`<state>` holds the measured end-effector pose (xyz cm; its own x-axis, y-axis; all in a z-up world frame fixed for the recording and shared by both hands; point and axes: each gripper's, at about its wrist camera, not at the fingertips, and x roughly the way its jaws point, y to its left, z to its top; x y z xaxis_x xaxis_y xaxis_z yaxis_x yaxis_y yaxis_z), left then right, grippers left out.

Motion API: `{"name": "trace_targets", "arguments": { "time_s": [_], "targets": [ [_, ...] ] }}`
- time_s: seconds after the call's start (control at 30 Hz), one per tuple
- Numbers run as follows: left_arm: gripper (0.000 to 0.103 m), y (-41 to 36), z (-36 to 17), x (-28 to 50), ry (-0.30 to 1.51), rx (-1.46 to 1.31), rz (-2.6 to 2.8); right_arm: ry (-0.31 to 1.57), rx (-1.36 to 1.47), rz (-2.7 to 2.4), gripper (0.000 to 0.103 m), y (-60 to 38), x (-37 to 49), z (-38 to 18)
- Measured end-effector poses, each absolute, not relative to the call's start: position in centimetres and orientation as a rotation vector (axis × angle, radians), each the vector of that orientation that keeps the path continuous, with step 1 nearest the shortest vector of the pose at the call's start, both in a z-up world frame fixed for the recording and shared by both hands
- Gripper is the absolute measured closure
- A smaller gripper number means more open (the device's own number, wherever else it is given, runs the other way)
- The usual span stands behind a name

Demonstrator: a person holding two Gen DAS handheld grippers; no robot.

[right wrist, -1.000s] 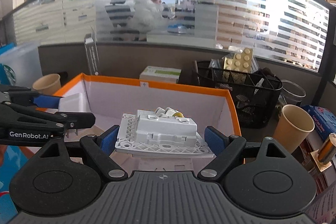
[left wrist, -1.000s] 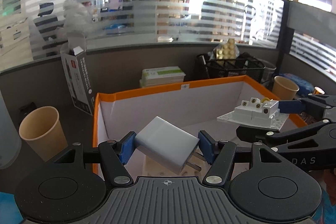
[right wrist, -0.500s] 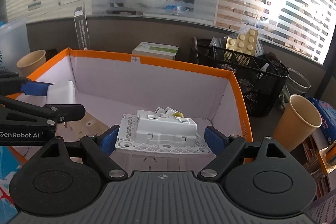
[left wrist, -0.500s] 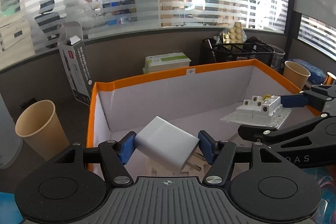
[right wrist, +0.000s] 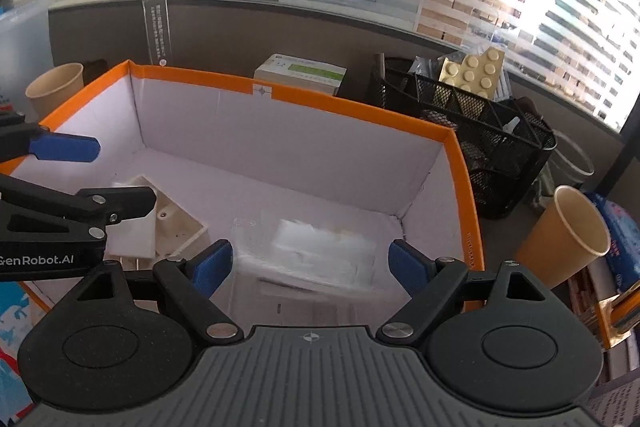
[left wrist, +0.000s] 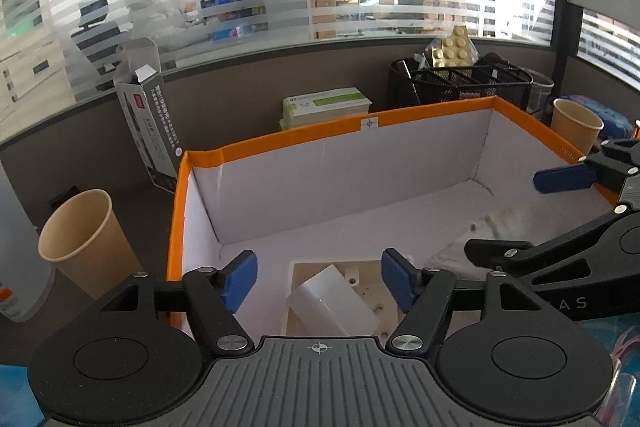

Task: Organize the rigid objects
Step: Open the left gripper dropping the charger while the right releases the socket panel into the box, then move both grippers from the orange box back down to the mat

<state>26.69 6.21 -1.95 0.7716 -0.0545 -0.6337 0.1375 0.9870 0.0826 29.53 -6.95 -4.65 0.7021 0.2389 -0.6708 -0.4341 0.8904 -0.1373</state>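
Observation:
An orange-rimmed white box [left wrist: 400,119] fills both views [right wrist: 360,111]. My left gripper [left wrist: 318,281] is open above its left end. A white plug adapter [left wrist: 332,301] lies below it, blurred, on a cream junction box [left wrist: 360,273]. My right gripper [right wrist: 310,263] is open above the right end. A white wall socket module [right wrist: 316,251] lies blurred on the box floor under it, also seen in the left wrist view [left wrist: 496,223]. The adapter also shows in the right wrist view [right wrist: 132,239].
A paper cup [left wrist: 80,239] stands left of the box, another [right wrist: 560,235] right of it. A black mesh organiser [right wrist: 472,131] with a yellow brick plate, a green-white carton [left wrist: 324,105] and an open dark carton [left wrist: 148,131] stand behind.
Both grippers have opened. The adapter has dropped from the left gripper onto the junction box; the socket module has dropped from the right gripper to the box floor.

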Motion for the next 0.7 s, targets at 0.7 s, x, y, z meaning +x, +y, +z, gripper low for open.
{"name": "trace_targets", "arguments": {
  "time_s": [0.7],
  "targets": [
    [0.0, 9.9, 4.1, 17.5, 0.488, 0.082, -0.02, 0.427, -0.155, 0.394, 0.0, -11.2, 19.2, 1.6]
  ]
}}
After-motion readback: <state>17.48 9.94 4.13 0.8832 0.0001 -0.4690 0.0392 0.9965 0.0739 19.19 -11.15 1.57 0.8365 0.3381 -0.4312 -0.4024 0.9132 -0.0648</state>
